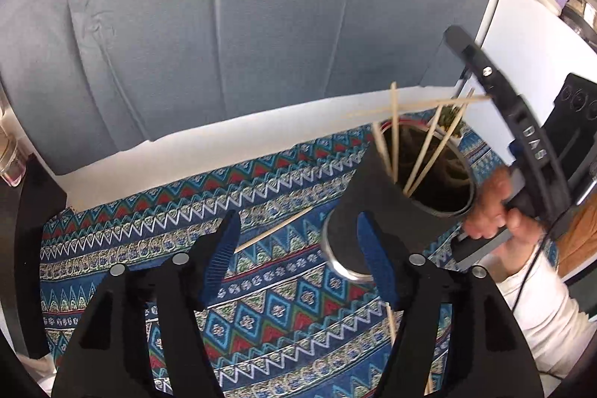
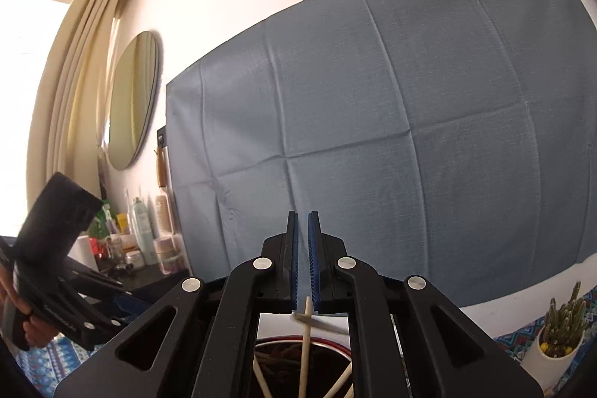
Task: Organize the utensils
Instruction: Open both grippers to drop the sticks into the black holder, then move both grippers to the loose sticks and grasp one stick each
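The left tongs (image 1: 294, 252) point steeply down over a worktop (image 1: 123, 271) covered in a blue patterned cloth. Their blue pads stand well apart with nothing between them but cloth. A loose chopstick (image 1: 274, 229) lies flat on the cloth at about 12 o'clock from the left pad, slanting up toward 2 o'clock. A second stick (image 1: 390, 317) shows just below the right pad, partly hidden by the tongs.

At 2 o'clock from the left tongs stands a dark cup (image 1: 403, 207) with a metal base, tilted in the fisheye view so its mouth faces up and right. Several chopsticks (image 1: 423, 155) stand in it, fanning outward past the rim. A small cactus (image 1: 453, 116) sits just behind the cup.

A hand (image 1: 492, 211) in a white sleeve grips the right tool at 3 o'clock in the left view. Seen from the right wrist, the right tongs (image 2: 303, 262) point roughly level at a grey-blue sheet (image 2: 391, 122) on the wall. Their pads are nearly together, and a chopstick (image 2: 306, 334) rises from the cup's red-edged rim (image 2: 298, 340) to the pads' lower end; whether it is pinched there I cannot tell. The cactus pot (image 2: 552, 353) sits at 4 o'clock, and the left tool (image 2: 56, 248) shows at 9 o'clock.
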Demonstrator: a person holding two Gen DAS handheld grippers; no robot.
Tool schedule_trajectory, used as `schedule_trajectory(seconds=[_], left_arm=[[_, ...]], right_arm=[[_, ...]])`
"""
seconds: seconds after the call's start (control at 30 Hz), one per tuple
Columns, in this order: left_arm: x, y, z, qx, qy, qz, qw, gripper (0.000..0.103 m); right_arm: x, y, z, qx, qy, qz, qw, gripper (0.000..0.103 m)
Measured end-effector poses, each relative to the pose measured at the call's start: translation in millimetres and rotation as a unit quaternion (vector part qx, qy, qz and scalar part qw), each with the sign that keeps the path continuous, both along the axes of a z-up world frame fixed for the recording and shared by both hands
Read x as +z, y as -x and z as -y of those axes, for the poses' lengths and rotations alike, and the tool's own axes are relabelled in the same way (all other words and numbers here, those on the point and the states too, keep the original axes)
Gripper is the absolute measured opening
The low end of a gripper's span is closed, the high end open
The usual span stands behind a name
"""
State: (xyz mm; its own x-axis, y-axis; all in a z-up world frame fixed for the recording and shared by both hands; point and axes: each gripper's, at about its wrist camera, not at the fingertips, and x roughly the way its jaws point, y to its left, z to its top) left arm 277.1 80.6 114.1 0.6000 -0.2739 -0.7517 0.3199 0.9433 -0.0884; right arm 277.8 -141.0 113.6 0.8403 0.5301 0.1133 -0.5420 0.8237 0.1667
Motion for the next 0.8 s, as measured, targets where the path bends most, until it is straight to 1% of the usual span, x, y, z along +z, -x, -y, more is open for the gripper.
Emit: schedule_trajectory(seconds=[0.07,0.1,0.13,0.17,0.2,0.23,0.27,0.3,0.33,0.37,0.4,0.47,0.57,0.63,0.73,0.8], left_arm=[[-20,-5,-6,0.005,-0.022,-0.019,0.9996,0.069],[-30,-9,-9,0.009,-0.03,-0.03,0.9991,0.069],[-39,-12,-14,0.013,-0.034,-0.04,0.9985,0.072],[-48,-14,-16,0.015,-0.041,-0.049,0.9978,0.074],[-57,-17,-17,0.013,-0.051,-0.056,0.9971,0.08],[-65,-18,-17,0.008,-0.062,-0.057,0.9964,0.082],[-73,-18,-16,0.002,-0.077,-0.056,0.9954,0.083],[-79,-17,-15,-0.005,-0.091,-0.055,0.9944,0.083],[-84,-16,-13,-0.011,-0.102,-0.052,0.9934,0.086],[-87,-16,-12,-0.016,-0.112,-0.048,0.9924,0.088],[-90,-15,-10,-0.019,-0.123,-0.044,0.9912,0.091],[-96,-16,-8,-0.027,-0.141,-0.038,0.9889,0.092],[-102,-21,-6,-0.034,-0.161,-0.033,0.9859,0.092],[-105,-24,-5,-0.039,-0.167,-0.031,0.9847,0.092],[-109,-29,-2,-0.043,-0.179,-0.033,0.9823,0.092],[-112,-34,1,-0.046,-0.192,-0.032,0.9798,0.092]], right_arm=[[-5,3,-2,0.016,0.019,-0.016,1.0,0.005],[-7,4,-3,0.025,0.026,-0.025,0.999,0.005],[-9,6,-2,0.031,0.029,-0.032,0.999,0.006],[-10,8,0,0.033,0.03,-0.039,0.998,0.009],[-9,10,4,0.038,0.027,-0.046,0.998,0.019],[-6,13,10,0.044,0.02,-0.05,0.998,0.027],[-3,17,17,0.044,0.01,-0.049,0.998,0.043],[0,23,25,0.042,-0.001,-0.044,0.998,0.055],[5,30,33,0.043,-0.008,-0.038,0.998,0.057],[9,36,40,0.043,-0.009,-0.033,0.998,0.061],[13,41,47,0.04,-0.007,-0.032,0.999,0.072],[20,49,61,0.031,-0.006,-0.04,0.999,0.087],[21,51,83,0.011,-0.009,-0.067,0.998,0.087],[14,46,97,-0.011,-0.01,-0.096,0.995,0.087],[-4,29,113,-0.047,0.008,-0.157,0.987,0.087],[-21,17,117,-0.055,0.027,-0.202,0.977,0.087]])
